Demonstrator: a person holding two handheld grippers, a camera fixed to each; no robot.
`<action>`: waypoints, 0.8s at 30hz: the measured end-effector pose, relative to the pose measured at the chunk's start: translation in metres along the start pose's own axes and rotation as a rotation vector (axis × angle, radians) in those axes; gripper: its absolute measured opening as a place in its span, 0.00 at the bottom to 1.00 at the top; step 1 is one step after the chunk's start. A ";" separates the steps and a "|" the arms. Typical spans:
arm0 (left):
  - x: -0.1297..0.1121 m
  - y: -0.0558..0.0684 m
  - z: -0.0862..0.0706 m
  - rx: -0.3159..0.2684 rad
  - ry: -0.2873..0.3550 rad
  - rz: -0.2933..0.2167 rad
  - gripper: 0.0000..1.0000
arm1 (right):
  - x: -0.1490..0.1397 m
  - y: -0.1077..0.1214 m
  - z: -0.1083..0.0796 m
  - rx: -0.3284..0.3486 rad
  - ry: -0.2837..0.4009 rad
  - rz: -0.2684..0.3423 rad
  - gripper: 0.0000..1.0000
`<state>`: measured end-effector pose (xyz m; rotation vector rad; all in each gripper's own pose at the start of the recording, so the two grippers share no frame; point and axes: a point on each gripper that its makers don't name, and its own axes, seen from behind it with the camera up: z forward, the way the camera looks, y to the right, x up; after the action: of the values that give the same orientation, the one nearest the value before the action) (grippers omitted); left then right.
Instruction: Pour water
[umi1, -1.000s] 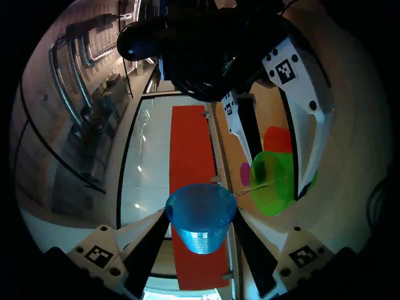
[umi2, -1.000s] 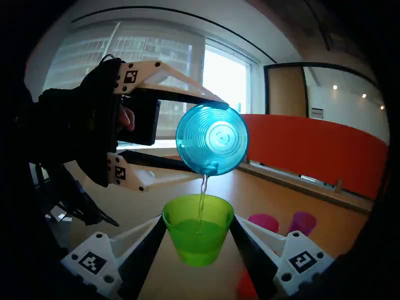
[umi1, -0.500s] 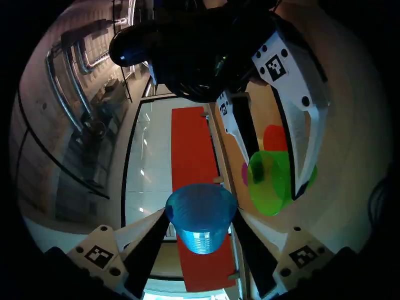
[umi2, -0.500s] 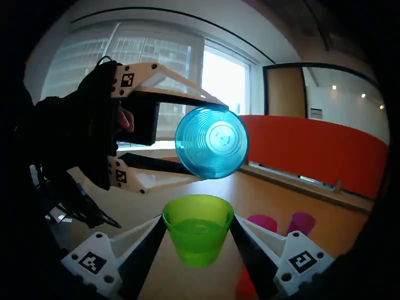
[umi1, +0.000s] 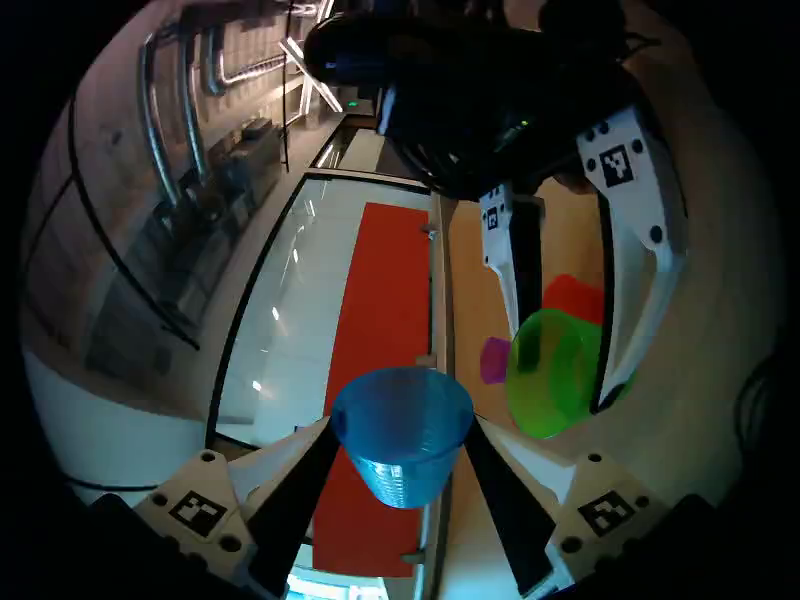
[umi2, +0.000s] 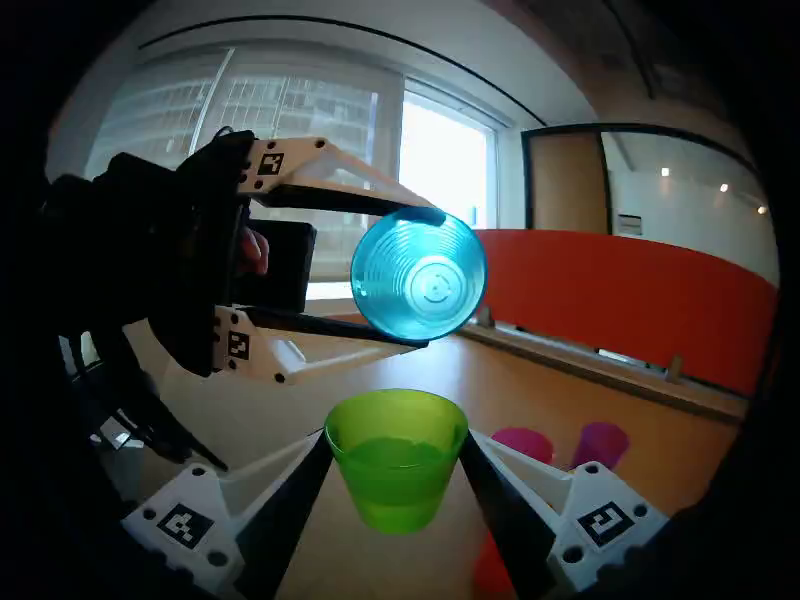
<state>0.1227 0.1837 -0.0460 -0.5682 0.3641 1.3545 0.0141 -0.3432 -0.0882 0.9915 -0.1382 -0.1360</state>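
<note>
1. Above the table (umi2: 560, 400), the left gripper (umi1: 402, 437) holds the blue cup (umi1: 402, 448) tipped on its side. Its jaws are clamped on the cup wall. In the right gripper view the cup base faces the camera.
2. The right gripper (umi2: 396, 445) holds the green cup (umi2: 396, 457) upright, jaws clamped on its sides. This cup sits directly below the blue cup and apart from it, so that anything leaving the blue rim falls into its mouth.
3. The water (umi2: 395, 452), which is the task's material, lies in the green cup at roughly half height.
4. A pink cup (umi2: 525, 442) and a purple cup (umi2: 603, 440) stand on the table beyond the right gripper, well clear of the pour line.
5. Changes against the earlier frames:
   - 1.0 s ago, a thin stream runs from the blue rim into the green cup. 0.5 s ago the stream has gone, and none runs now.
   - The blue cup now sits slightly higher and further left in the right gripper view, so the gap to the green cup is wider.
   - The room has swung in the left gripper view, which suggests the left wrist is rotating back.
   - The green cup holds the same place between its fingers.
6. Judgement: the pour appears complete.
</note>
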 end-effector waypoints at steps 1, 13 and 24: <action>-0.001 0.000 0.001 -0.002 0.000 -0.035 0.86 | 0.000 0.000 0.000 0.000 0.000 0.000 0.91; -0.023 -0.002 0.004 -0.064 -0.017 -0.571 0.86 | 0.004 -0.001 0.001 -0.002 0.002 -0.003 0.91; -0.048 0.009 0.016 -0.144 -0.066 -1.055 0.86 | 0.007 -0.001 -0.003 -0.009 0.007 0.003 0.91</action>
<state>0.1038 0.1551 -0.0076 -0.6894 -0.1077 0.3756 0.0219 -0.3426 -0.0903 0.9830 -0.1324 -0.1303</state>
